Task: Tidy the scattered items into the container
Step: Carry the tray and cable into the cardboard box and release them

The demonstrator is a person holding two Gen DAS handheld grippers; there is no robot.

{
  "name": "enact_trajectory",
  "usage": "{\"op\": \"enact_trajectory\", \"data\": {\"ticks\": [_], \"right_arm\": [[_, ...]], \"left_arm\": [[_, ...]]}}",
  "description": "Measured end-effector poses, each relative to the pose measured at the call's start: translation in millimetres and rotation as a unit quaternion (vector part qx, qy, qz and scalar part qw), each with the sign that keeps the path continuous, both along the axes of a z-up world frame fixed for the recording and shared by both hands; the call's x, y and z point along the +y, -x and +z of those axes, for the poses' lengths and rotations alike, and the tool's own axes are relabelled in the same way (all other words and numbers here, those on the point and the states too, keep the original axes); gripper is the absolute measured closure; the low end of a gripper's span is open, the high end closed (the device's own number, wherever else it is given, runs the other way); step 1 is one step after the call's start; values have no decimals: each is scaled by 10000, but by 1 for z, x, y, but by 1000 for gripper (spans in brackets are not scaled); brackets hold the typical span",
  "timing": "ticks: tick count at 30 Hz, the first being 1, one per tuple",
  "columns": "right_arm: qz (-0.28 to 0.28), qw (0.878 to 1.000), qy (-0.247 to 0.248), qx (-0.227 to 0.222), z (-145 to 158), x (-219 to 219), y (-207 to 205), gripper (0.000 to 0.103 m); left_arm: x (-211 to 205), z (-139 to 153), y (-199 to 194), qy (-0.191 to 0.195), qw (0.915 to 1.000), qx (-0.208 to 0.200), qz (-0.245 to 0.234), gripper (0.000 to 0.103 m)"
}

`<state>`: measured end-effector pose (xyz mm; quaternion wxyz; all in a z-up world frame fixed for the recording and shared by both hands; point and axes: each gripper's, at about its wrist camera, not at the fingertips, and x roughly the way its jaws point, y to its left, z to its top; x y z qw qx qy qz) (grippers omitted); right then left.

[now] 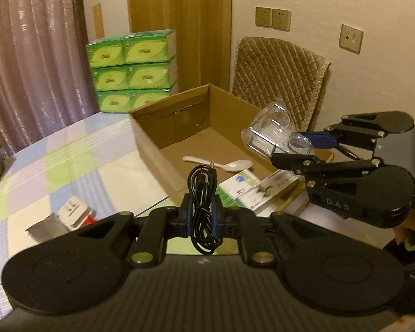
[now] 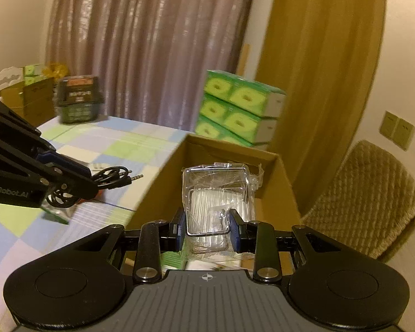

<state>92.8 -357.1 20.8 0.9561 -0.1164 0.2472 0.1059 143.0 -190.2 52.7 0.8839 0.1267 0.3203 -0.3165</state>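
Your left gripper (image 1: 201, 215) pinches a coiled cable (image 1: 203, 193) just short of the box (image 1: 152, 141) wall. Your right gripper (image 2: 207, 231) clamps a clear pack (image 2: 217, 193) above the box's open interior.

The dark box (image 2: 78, 99) on the table's far end is blurred, its label unreadable.
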Motion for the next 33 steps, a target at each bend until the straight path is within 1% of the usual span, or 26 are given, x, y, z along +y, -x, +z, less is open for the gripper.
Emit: {"op": "enact_trajectory", "data": {"ticks": [7,13,20,24,25,26,27,33], "right_arm": [[-261,9995,-138,80,-8,-30,-6,74],[-331,9991,-248,119,-14,-42,-11,74],[-377,9986,-320,165,-19,-51,-21,74],[-396,9985,-329,194,-21,-53,-26,74],[-400,9985,-330,201,-21,-53,-27,74],[-404,9984,-332,207,-22,-54,-28,74],[-407,9984,-332,211,-22,-53,-28,74],[-395,9984,-336,234,-24,-53,-28,74]], "left_arm": [[-31,-7,-12,36,9999,85,-91,93],[-50,-16,-22,54,9998,182,-95,93],[-58,-26,-29,59,9996,273,-30,93],[-58,-30,-36,150,9992,374,56,92],[-58,-30,-36,156,9992,363,62,88],[-58,-30,-36,130,9993,341,68,78],[-58,-29,-35,111,9994,308,56,75],[-49,-25,-30,100,9997,187,139,75]]}}
